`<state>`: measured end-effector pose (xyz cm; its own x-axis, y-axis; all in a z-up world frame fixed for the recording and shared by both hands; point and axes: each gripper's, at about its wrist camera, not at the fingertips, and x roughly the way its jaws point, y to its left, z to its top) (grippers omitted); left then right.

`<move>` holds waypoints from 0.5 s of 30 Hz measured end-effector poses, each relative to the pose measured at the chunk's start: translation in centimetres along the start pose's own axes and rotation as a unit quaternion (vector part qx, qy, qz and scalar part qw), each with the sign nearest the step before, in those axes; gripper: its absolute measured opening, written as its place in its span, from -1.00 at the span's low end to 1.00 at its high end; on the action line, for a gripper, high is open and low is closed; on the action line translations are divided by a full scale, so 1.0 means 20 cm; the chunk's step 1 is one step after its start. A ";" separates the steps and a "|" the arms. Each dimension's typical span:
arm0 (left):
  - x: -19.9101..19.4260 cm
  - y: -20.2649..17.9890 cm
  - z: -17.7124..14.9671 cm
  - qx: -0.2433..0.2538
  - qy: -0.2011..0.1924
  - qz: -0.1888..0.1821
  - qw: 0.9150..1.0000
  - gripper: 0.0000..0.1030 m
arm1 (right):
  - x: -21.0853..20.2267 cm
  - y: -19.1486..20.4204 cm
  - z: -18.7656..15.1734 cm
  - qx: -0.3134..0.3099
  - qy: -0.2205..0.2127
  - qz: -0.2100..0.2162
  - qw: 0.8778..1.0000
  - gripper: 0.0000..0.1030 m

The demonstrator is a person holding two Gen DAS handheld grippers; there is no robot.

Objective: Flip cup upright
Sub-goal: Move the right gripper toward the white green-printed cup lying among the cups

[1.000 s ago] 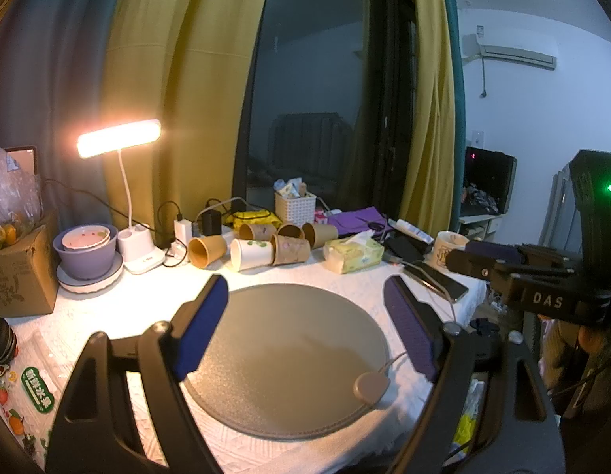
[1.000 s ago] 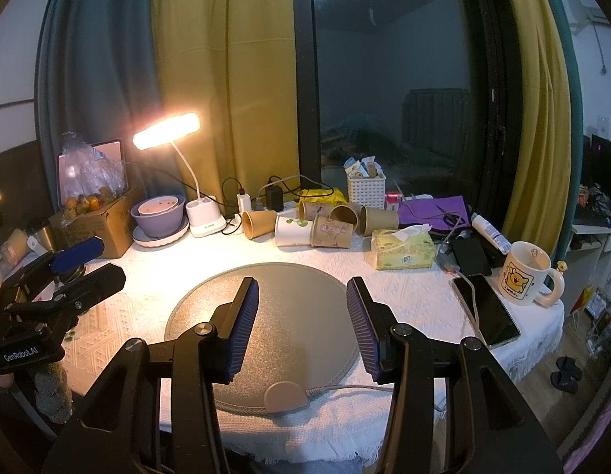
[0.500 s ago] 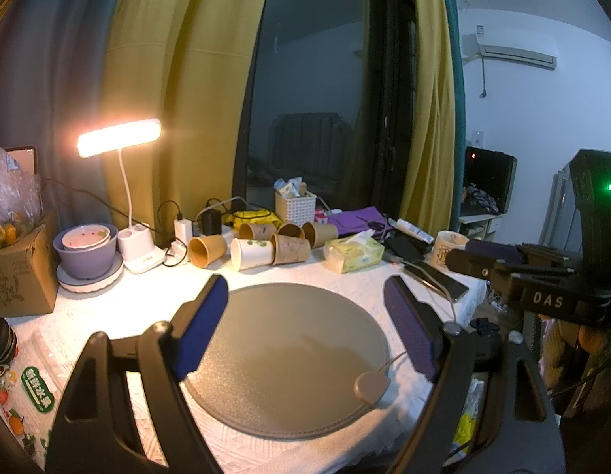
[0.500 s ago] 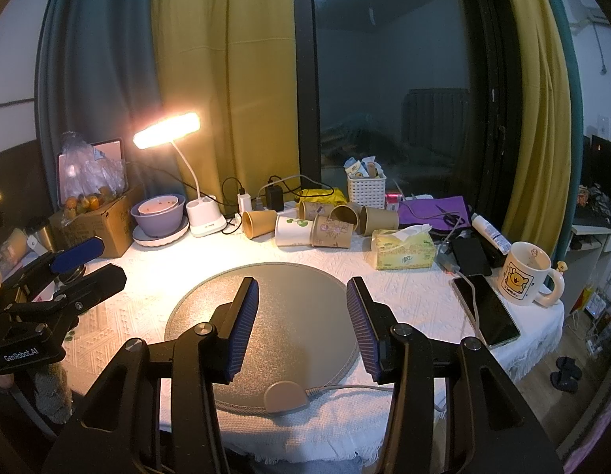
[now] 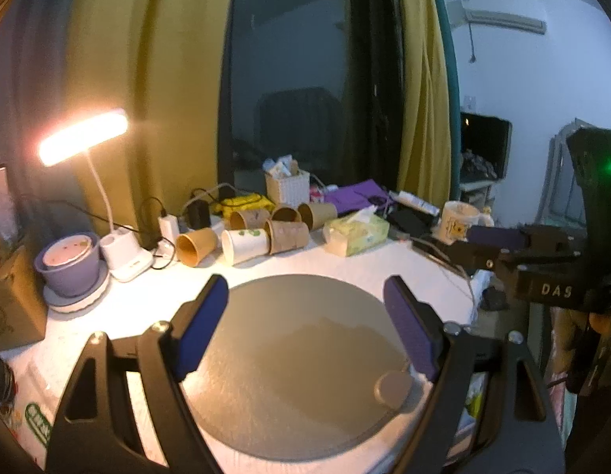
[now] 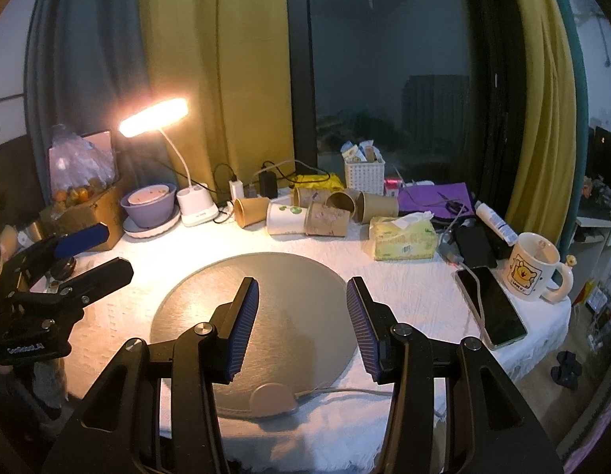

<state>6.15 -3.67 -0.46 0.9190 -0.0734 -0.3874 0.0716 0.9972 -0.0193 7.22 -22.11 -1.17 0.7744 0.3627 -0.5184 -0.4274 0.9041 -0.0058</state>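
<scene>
Several paper cups lie on their sides in a cluster at the back of the table: a brown one [image 5: 197, 245] [image 6: 250, 211], a white one with green dots [image 5: 246, 240] [image 6: 286, 218] and a patterned kraft one [image 5: 289, 235] [image 6: 328, 219], with more behind. My left gripper [image 5: 305, 308] is open and empty above the round grey mat [image 5: 297, 363]. My right gripper [image 6: 302, 304] is open and empty above the same mat [image 6: 289, 276]. Each gripper shows at the edge of the other's view, the left one [image 6: 80, 252] and the right one [image 5: 503, 245].
A lit desk lamp [image 6: 163, 118], a purple bowl on a plate [image 6: 149, 203], a tissue pack [image 6: 402, 237], a phone [image 6: 491, 306], a bear mug [image 6: 532, 272], chargers and a white basket [image 6: 364, 175] ring the mat. A cardboard box [image 6: 88, 213] stands at the left.
The left wrist view has shifted and blurred slightly, as the left gripper moved a little. The right gripper and the cups have not moved.
</scene>
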 end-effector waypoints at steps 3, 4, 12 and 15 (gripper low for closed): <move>0.13 0.02 0.03 0.016 0.018 -0.002 1.000 0.59 | 0.11 -0.04 0.04 0.003 0.012 0.000 1.000 -0.05; 0.18 0.02 0.04 0.020 0.025 -0.003 0.999 0.59 | 0.13 -0.05 0.05 0.004 0.015 0.000 1.000 -0.05; 0.56 0.09 0.13 0.055 0.066 0.000 0.996 0.60 | 0.43 -0.22 0.13 0.012 0.047 0.004 0.999 0.34; 0.70 0.11 0.16 0.066 0.080 0.002 0.995 0.60 | 0.55 -0.28 0.17 0.013 0.060 0.004 0.998 0.34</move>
<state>20.38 -2.49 -2.91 0.8467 -0.0567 -0.5291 0.1285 0.9867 0.0998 19.63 -22.41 -3.89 0.7087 0.3424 -0.6169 -0.4200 0.9073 0.0211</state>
